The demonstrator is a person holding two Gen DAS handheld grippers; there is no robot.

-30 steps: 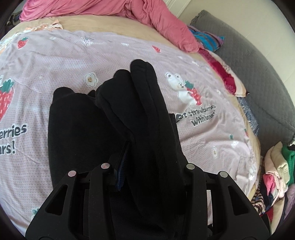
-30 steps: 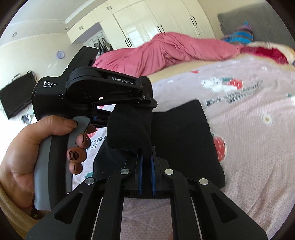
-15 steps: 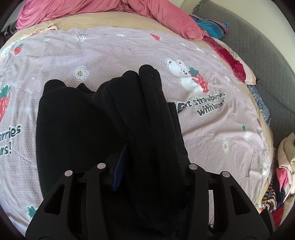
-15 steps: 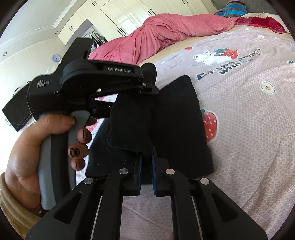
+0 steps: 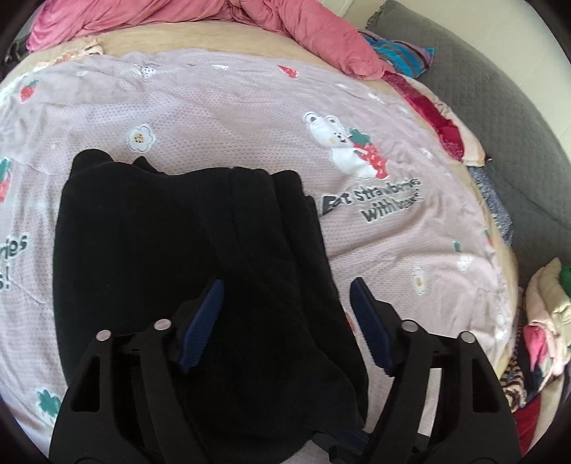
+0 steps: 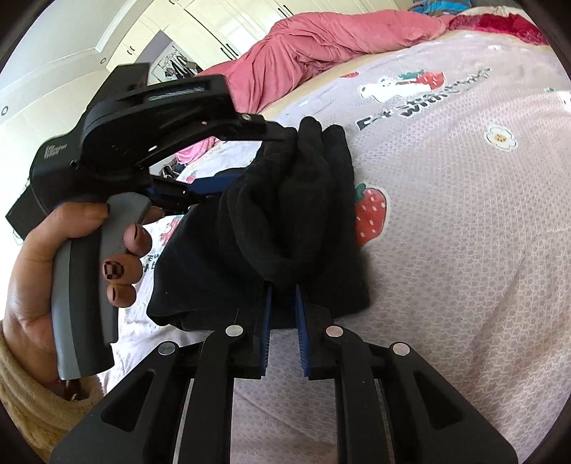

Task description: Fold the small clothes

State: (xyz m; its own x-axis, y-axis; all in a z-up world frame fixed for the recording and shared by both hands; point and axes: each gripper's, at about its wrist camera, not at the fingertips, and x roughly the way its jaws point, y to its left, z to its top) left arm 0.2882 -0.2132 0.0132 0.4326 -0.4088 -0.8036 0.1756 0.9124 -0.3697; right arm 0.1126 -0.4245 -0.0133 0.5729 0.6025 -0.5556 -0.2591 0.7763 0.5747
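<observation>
A black garment (image 5: pixel 160 232) lies folded on the strawberry-print sheet (image 5: pixel 249 107). My left gripper (image 5: pixel 287 289) straddles its near right part. Its jaws are opening and stand wide, with the cloth between the blue pads (image 5: pixel 203 317) but not pressed. In the right wrist view the same garment (image 6: pixel 314 214) is bunched into a thick fold. My right gripper (image 6: pixel 283 296) has that fold's near edge between its pad tips; the jaws are opening slightly and still touch the cloth. A hand (image 6: pixel 71 267) holds the left gripper (image 6: pixel 249 160) over the far side of the garment.
A pink duvet (image 5: pixel 178 14) is heaped at the far end of the bed. A grey cover (image 5: pixel 499 107) and striped cloth (image 5: pixel 399 53) lie at the right. Piled clothes (image 5: pixel 546 321) sit beyond the bed's right edge. White wardrobes (image 6: pixel 214 21) stand behind.
The left jaws have spread wide and let go of the raised black fold, which has dropped flat onto the garment. The right gripper has tilted down, and its pads have parted a little.
</observation>
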